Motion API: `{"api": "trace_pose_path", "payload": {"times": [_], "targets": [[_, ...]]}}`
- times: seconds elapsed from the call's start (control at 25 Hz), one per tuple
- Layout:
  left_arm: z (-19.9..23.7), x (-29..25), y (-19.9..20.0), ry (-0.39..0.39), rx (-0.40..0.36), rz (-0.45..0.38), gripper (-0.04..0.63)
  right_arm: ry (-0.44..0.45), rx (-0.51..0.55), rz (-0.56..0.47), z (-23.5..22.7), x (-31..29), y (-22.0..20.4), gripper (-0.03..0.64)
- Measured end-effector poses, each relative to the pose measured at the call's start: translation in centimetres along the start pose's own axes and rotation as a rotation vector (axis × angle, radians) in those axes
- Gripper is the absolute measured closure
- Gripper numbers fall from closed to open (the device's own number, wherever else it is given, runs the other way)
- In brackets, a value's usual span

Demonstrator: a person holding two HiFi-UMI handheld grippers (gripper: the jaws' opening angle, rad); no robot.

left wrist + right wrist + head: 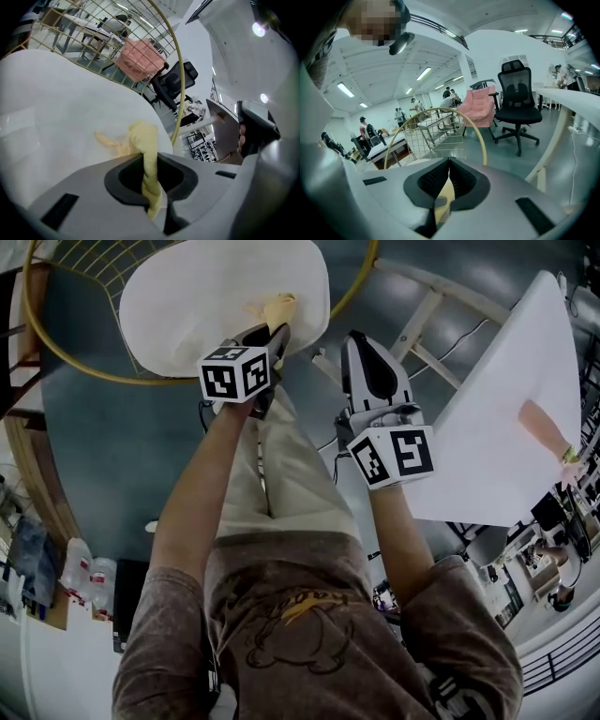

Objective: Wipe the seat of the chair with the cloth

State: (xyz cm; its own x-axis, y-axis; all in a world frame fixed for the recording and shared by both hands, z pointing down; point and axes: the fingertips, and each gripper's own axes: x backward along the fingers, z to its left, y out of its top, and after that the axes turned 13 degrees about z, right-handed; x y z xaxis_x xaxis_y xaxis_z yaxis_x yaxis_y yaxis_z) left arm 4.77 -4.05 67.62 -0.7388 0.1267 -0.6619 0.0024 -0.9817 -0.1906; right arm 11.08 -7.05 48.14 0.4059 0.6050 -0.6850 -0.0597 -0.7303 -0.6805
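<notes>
Yellow cloth (140, 138) sits pinched in the left gripper (149, 168) on the white seat (56, 108); press flat, sweep left. Right gripper (449, 164), clenched empty, should keep clear.

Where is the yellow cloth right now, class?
The yellow cloth sits upper centre in the head view, resting on the white chair seat and pinched in the left claw.

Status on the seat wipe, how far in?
Done: cloth is clamped in the left gripper. In hand: the cloth rests on the seat near its front edge. Left: the wiping itself; the seat shows no sign of how much is covered. Right gripper is shut, empty, off the chair.
</notes>
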Motion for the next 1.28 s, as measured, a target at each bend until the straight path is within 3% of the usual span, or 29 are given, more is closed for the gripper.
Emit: {"api": "trace_pose_path", "payload": {"times": [0.28,0.44,0.96,1.28], "targets": [[-4.4,-1.6,0.2,-0.094,-0.022,0.007,0.538,-0.015,-0.023,-0.012,-0.6,1.2,-0.4,0.591],[-5.2,-1.6,0.4,-0.110,-0.020,-0.003,0.538,-0.014,-0.028,-0.016,-0.7,1.4,-0.6,0.591],[-3.0,8.7,3.1,0.057,-0.089,-0.158,0.538,0.056,-0.001,-0.029,2.7,1.2,1.3,0.591],[-5.8,19.9,5.9,0.148,-0.133,-0.306,0.538,0.120,0.044,-0.051,6.5,3.4,5.8,0.591]]}}
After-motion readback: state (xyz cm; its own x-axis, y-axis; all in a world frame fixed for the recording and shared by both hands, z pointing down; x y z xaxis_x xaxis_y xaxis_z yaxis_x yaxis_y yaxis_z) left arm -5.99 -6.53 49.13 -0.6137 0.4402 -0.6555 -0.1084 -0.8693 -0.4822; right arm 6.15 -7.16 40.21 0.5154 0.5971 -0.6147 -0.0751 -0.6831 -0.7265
